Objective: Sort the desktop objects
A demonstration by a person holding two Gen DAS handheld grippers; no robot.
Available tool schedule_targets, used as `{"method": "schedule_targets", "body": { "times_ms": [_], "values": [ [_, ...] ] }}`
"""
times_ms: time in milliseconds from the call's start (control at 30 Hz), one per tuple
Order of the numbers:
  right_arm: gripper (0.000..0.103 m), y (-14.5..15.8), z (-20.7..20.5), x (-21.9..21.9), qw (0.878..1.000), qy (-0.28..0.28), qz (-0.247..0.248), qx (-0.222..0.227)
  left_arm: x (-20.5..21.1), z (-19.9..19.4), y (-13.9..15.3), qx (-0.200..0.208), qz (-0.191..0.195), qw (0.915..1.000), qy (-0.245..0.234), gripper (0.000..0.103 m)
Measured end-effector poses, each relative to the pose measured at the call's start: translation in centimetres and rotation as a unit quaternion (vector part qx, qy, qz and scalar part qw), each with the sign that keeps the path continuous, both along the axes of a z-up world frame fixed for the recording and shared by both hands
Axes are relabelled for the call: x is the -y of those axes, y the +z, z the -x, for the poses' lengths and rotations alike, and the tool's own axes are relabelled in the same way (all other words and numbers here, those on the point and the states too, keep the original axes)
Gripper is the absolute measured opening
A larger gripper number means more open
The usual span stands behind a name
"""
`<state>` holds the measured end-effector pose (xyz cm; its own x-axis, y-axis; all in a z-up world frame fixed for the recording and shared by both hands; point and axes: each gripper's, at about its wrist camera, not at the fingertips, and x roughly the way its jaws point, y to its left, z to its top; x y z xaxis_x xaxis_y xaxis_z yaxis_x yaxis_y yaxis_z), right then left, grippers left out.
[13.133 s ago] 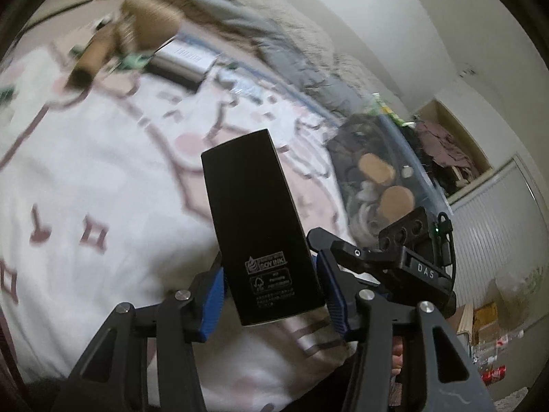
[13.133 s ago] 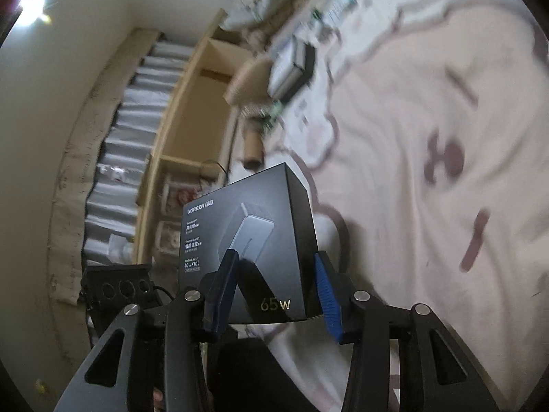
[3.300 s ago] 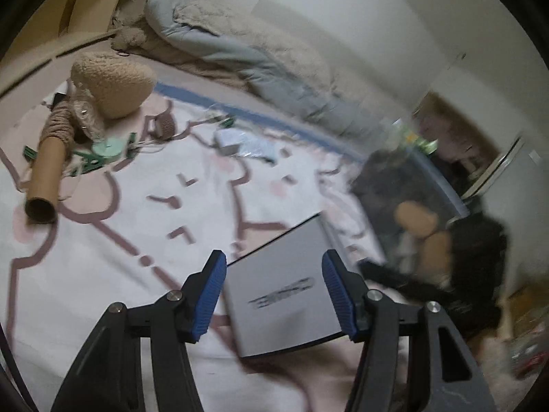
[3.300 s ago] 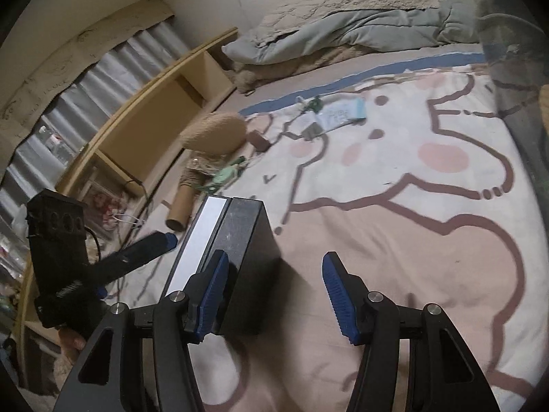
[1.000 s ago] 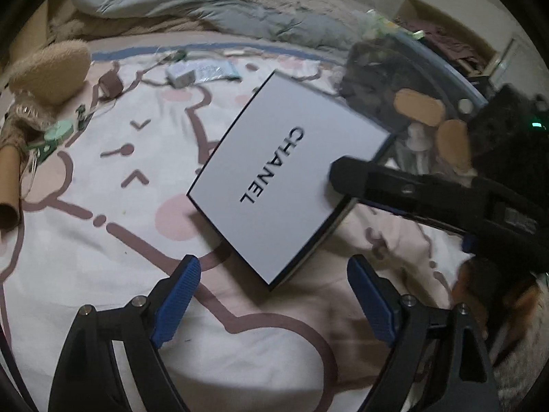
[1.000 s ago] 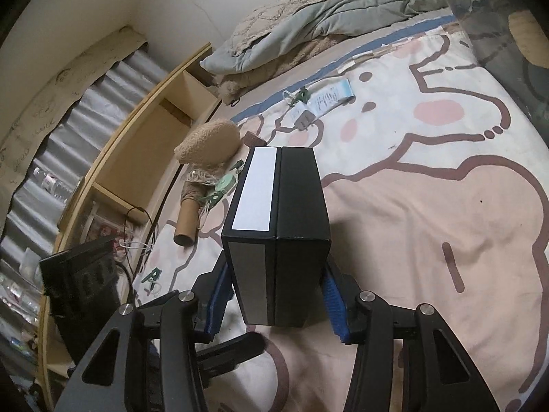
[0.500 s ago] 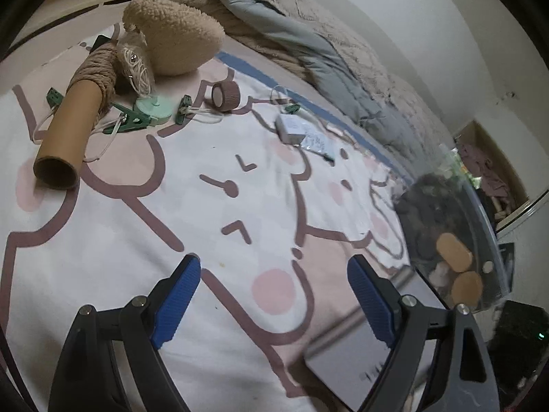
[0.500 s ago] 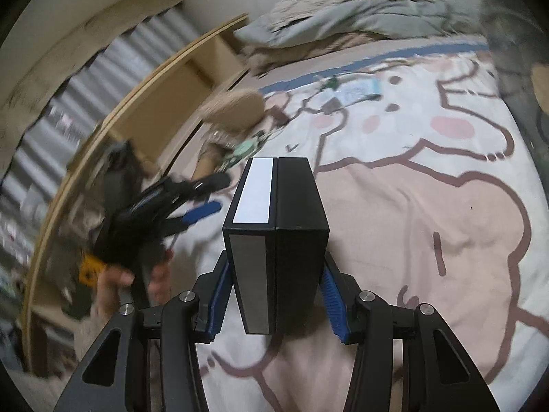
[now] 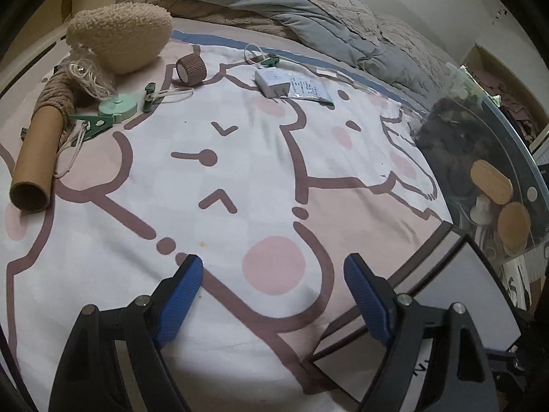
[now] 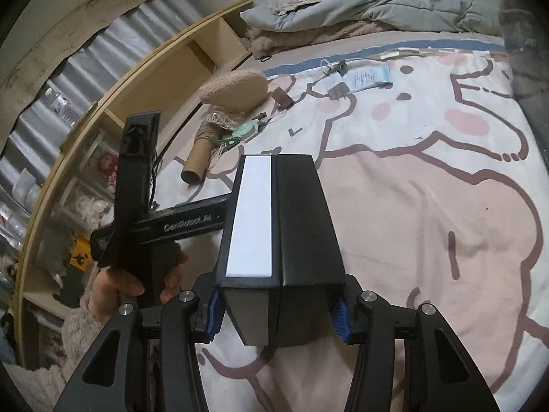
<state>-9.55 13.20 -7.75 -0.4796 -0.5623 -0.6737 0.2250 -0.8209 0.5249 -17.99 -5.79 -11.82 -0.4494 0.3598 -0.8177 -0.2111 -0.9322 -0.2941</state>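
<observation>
My right gripper [image 10: 276,312] is shut on two boxes held side by side, a white-topped box [image 10: 250,219] and a black box [image 10: 305,216], above the cartoon-print sheet [image 10: 429,223]. The white-topped box also shows at the lower right of the left wrist view [image 9: 470,295]. My left gripper [image 9: 274,295] is open and empty over the sheet [image 9: 240,178], to the left of the boxes. The left gripper's body and the hand on it [image 10: 137,274] show in the right wrist view.
At the far side lie a cardboard tube [image 9: 37,158], twine, a green tape measure [image 9: 118,106], a fuzzy beige slipper [image 9: 120,36], a tape roll [image 9: 190,67], a white charger [image 9: 272,80] with a packet. A clear bin [image 9: 497,178] stands right. A rumpled quilt [image 9: 291,3] lies behind; shelves [image 10: 154,79] stand left.
My left gripper has swung down and closer over the sheet, still open. My right gripper keeps its hold on the two boxes, and the left gripper's hand has come nearer beside them.
</observation>
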Motion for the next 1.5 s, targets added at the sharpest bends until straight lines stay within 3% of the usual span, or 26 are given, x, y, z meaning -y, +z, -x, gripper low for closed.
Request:
{"method": "schedule_targets", "body": {
  "times_ms": [100, 233, 500, 567, 700, 800, 867, 1167, 1500],
  "values": [
    [0.051, 0.1, 0.0, 0.0, 1.000, -0.003, 0.002, 0.000, 0.8, -1.3, 1.3, -0.007, -0.027, 0.9996, 0.003, 0.084],
    [0.051, -0.3, 0.2, -0.5, 1.000, -0.013, 0.021, 0.013, 0.7, -4.6, 2.6, -0.009, -0.055, 0.9979, -0.031, 0.084],
    [0.051, -0.6, 0.1, -0.7, 0.999, -0.027, 0.032, 0.023, -3.7, -10.0, 0.5, 0.028, -0.051, 0.9933, -0.100, 0.083],
    [0.051, -0.6, 0.1, -0.8, 0.999, -0.030, 0.034, 0.025, -5.0, -10.2, -0.2, 0.039, -0.035, 0.9925, -0.110, 0.071],
    [0.051, -0.6, 0.1, -0.8, 0.999, -0.032, 0.035, 0.025, -6.0, -10.3, -0.8, 0.043, -0.026, 0.9919, -0.117, 0.059],
    [0.051, -0.4, 0.0, -0.6, 0.999, -0.031, 0.028, 0.020, -5.9, -10.1, -0.6, 0.046, -0.047, 0.9913, -0.114, 0.048],
    [0.051, -0.1, -0.3, -0.5, 0.999, -0.029, 0.024, 0.017, -5.8, -10.4, -0.3, 0.038, -0.053, 0.9913, -0.115, 0.047],
    [0.051, 6.0, -3.9, -1.5, 0.996, -0.034, 0.000, -0.078, -6.7, -13.2, 5.1, -0.045, -0.091, 0.9874, -0.121, 0.047],
    [0.051, 14.0, -9.6, -7.2, 0.977, -0.086, -0.033, -0.193, -13.2, -15.7, 13.4, -0.131, -0.113, 0.9677, -0.183, 0.047]
  ]
}}
